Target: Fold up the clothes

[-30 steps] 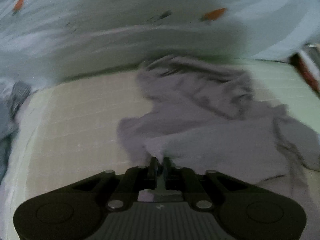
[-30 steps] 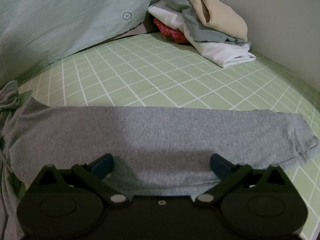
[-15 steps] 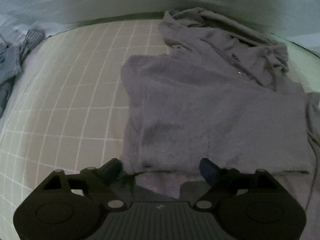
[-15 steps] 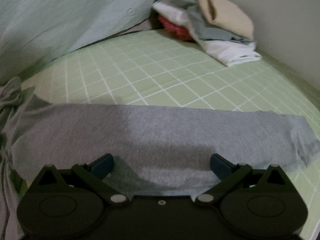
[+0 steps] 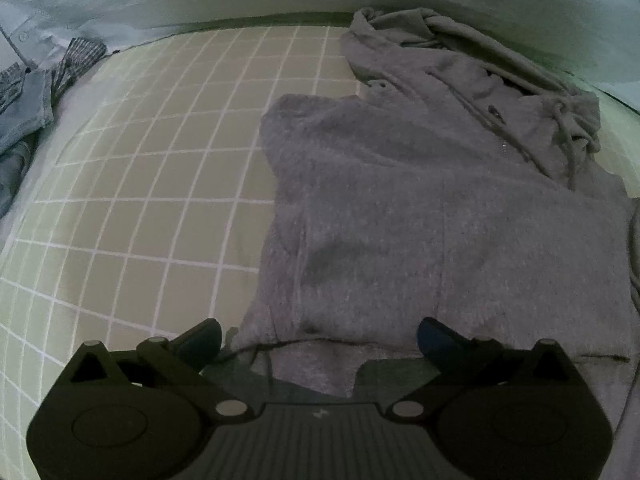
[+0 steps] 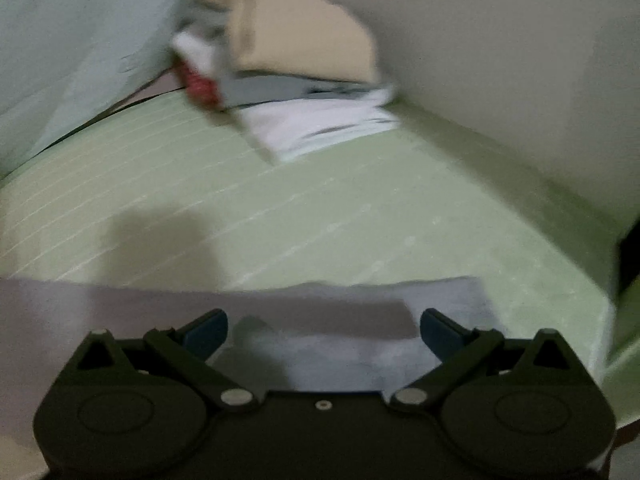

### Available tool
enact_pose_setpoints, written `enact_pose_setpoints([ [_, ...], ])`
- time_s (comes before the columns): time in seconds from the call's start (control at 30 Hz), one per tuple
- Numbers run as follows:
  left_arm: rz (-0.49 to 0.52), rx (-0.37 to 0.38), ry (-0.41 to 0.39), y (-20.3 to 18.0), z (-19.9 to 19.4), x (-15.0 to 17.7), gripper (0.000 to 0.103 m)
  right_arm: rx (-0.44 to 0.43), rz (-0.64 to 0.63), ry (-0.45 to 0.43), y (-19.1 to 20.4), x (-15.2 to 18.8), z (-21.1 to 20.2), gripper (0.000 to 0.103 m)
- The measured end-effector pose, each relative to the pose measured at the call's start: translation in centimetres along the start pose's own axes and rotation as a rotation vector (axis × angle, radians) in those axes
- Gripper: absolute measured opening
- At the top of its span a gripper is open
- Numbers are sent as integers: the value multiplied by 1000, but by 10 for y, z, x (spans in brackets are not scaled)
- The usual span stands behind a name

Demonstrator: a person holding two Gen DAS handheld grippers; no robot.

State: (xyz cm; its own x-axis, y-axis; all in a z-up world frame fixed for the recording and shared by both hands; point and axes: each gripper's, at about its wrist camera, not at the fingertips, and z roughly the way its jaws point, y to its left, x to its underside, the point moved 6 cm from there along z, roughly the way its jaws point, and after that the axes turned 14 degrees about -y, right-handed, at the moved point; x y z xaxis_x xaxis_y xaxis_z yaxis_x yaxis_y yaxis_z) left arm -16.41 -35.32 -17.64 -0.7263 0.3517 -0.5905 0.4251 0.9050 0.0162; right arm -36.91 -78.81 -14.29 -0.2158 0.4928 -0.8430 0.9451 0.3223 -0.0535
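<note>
Between folds on grey hoodie spread flat on bed, next needing a fresh grasp on an edge or sleeve; left hand-held gripper wide open over hem, holding nothing; right hand-held gripper likewise, over sleeve.

Left gripper has its jaws spread wide, nothing between them, both blue-tipped fingers visible, pointing forward and low. Right gripper likewise has jaws wide apart and holds nothing; its view is motion-blurred.
</note>
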Motion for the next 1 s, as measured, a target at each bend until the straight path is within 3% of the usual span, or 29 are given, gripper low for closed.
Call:
enact_pose_setpoints([
  [0.3,-77,7,27,4,3,2,103,67,83,19,-60,1,17,103],
  [0.53,-103,10,26,5,5,3,103,85,141,-1,-62,7,19,103],
  [0.73,-108,5,8,6,5,3,103,98,156,31,-56,6,15,103],
  [0.8,-111,2,10,6,6,2,103,104,167,47,-56,4,14,94],
  [0.9,-112,3,-3,7,6,3,103,63,220,53,-53,-4,9,45],
  [0.93,-112,4,-10,7,5,3,103,26,259,59,-51,-5,7,17],
  [1.0,-114,12,-19,8,4,5,103,-35,371,65,-46,-5,2,17],
])
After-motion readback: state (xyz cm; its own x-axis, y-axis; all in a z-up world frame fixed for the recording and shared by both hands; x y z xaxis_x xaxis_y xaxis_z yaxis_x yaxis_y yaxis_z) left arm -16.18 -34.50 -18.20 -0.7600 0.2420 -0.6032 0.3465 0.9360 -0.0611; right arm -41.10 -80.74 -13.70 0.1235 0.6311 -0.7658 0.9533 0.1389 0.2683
